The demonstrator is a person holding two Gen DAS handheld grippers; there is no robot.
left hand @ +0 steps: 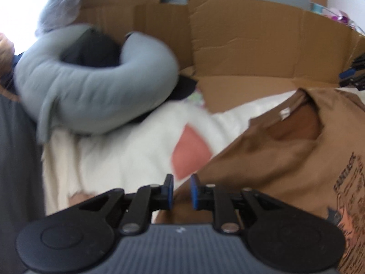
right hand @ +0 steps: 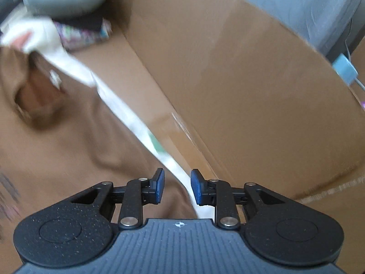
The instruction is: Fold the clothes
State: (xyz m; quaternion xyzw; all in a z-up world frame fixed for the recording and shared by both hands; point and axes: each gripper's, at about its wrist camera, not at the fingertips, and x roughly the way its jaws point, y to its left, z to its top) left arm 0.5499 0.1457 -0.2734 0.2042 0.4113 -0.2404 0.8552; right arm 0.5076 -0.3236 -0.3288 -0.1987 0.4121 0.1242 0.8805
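Observation:
A brown T-shirt [left hand: 285,159] with a dark print [left hand: 349,194] lies spread on a white blanket [left hand: 125,150], its collar and white label [left hand: 285,114] toward the cardboard. My left gripper [left hand: 182,190] hovers at the shirt's left edge, its blue pads a narrow gap apart with no cloth pinched between them. In the right wrist view the same shirt [right hand: 68,137] fills the left side. My right gripper [right hand: 178,187] stands open over the shirt's right edge, where a strip of the white blanket [right hand: 141,123] shows; nothing is between its pads.
A grey U-shaped neck pillow [left hand: 91,91] lies on dark clothes at the back left. Cardboard walls [left hand: 251,45] rise behind the bedding and close on the right [right hand: 228,80]. A pink patch [left hand: 189,153] marks the blanket. A patterned cloth [right hand: 84,34] lies by the pillow.

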